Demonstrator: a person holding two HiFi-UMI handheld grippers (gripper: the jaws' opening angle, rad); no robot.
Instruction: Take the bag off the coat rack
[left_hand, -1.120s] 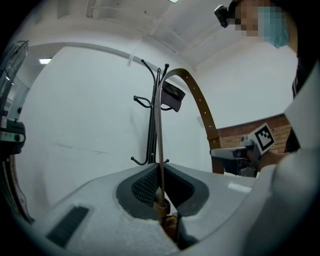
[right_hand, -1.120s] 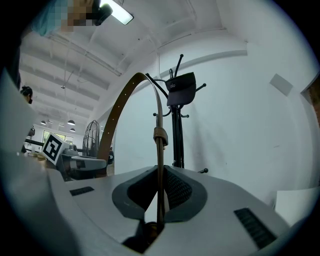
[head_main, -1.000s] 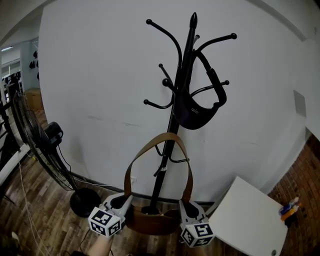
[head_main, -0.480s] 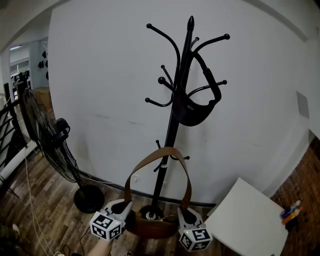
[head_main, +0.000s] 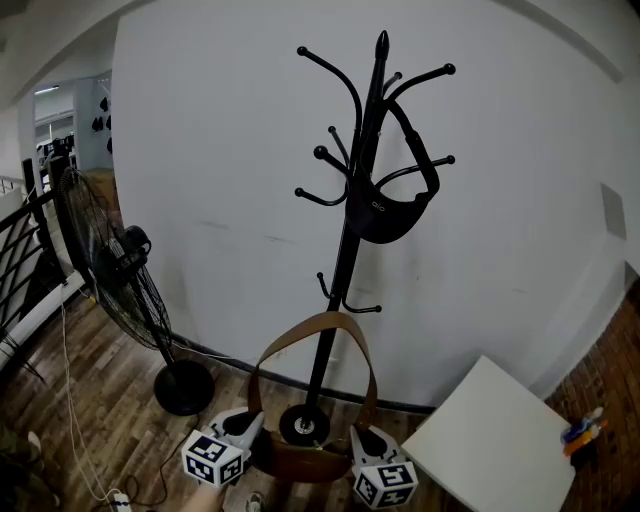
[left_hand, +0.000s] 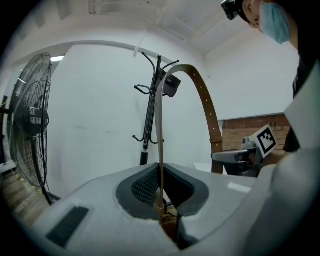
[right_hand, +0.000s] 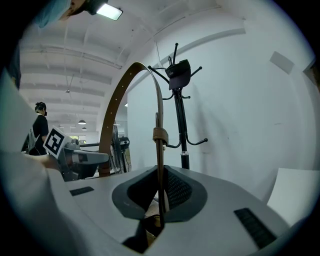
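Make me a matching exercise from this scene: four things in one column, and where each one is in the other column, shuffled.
Things
1. brown leather bag with a looped strap
2. black pouch bag
3. black pedestal fan
4. white square tabletop

Places
A. standing on the wooden floor at the left
B. held between the left gripper and the right gripper
C. at the lower right
D. hanging high on the black metal coat rack

Pairs: 1-B, 2-D, 3-A, 4-C
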